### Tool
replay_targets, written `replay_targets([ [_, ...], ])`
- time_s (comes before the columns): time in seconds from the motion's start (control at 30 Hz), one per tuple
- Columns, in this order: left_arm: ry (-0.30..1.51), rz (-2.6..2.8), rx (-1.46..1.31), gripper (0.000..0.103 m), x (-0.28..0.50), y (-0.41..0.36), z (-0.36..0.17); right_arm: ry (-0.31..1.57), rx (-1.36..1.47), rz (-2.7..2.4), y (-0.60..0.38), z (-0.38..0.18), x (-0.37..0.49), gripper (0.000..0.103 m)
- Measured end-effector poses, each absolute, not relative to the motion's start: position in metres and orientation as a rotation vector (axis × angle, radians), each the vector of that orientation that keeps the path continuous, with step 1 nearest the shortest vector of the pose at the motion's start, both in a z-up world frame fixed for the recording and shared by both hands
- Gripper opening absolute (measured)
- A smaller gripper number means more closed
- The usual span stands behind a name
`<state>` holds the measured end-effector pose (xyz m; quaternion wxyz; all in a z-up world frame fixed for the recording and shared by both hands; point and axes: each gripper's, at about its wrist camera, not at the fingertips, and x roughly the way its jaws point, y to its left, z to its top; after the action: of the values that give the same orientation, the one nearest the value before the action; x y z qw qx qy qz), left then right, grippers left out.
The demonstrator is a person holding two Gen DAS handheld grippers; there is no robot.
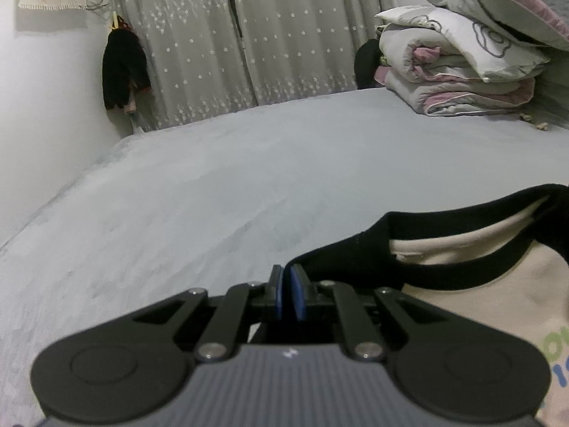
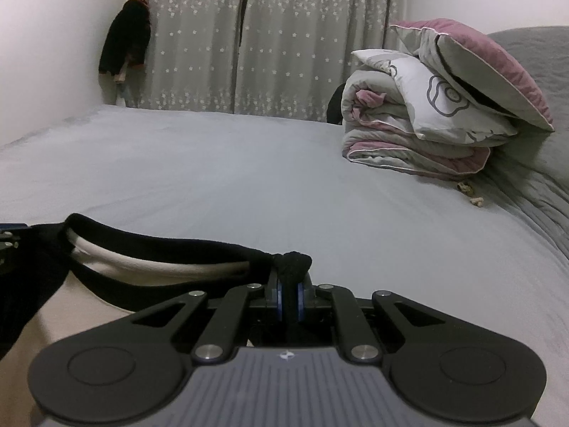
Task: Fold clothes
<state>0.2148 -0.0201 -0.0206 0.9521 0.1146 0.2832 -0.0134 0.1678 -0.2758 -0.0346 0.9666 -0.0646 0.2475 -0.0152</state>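
Your left gripper is nearest in the left wrist view. Its blue pads stand almost together with only a thin gap, and the black shoulder of the shirt runs up to the right finger. If cloth sits between the pads, I cannot tell, because the tips hide it.

Your right gripper is pinched on a bunch of the black shoulder fabric of the same shirt; the cloth sticks up as a small knot above the fingertips. The jaws are narrow, with the fabric filling the gap.

The shirt is cream with a black collar band and black shoulders, and it carries a green and blue print at the right edge of the left wrist view. It hangs between your two grippers at the near edge of the bed, with the collar open toward the far side.

Beyond it the grey bed sheet lies flat. Toward the far right corner of the bed a folded quilt is stacked with a pillow on top. Behind the bed hangs a grey curtain with small white stars, and a dark garment hangs at the far left corner by the wall.
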Motion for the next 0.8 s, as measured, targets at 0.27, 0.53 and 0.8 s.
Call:
replay_targets([
  [0.27, 0.573, 0.005, 0.270, 0.007, 0.269, -0.041, -0.052, 0.530, -0.154, -0.069, -0.274, -0.062, 0.215, 0.009],
  [0.53, 0.624, 0.025, 0.316, 0.007, 0.308, -0.054, -0.098, 0.588, -0.182, -0.089, -0.272, -0.094, 0.257, 0.009],
  [0.8, 0.621, 0.044, 0.405, 0.007, 0.320, -0.068, -0.118, 0.609, -0.197, -0.087, -0.273, -0.111, 0.278, 0.010],
])
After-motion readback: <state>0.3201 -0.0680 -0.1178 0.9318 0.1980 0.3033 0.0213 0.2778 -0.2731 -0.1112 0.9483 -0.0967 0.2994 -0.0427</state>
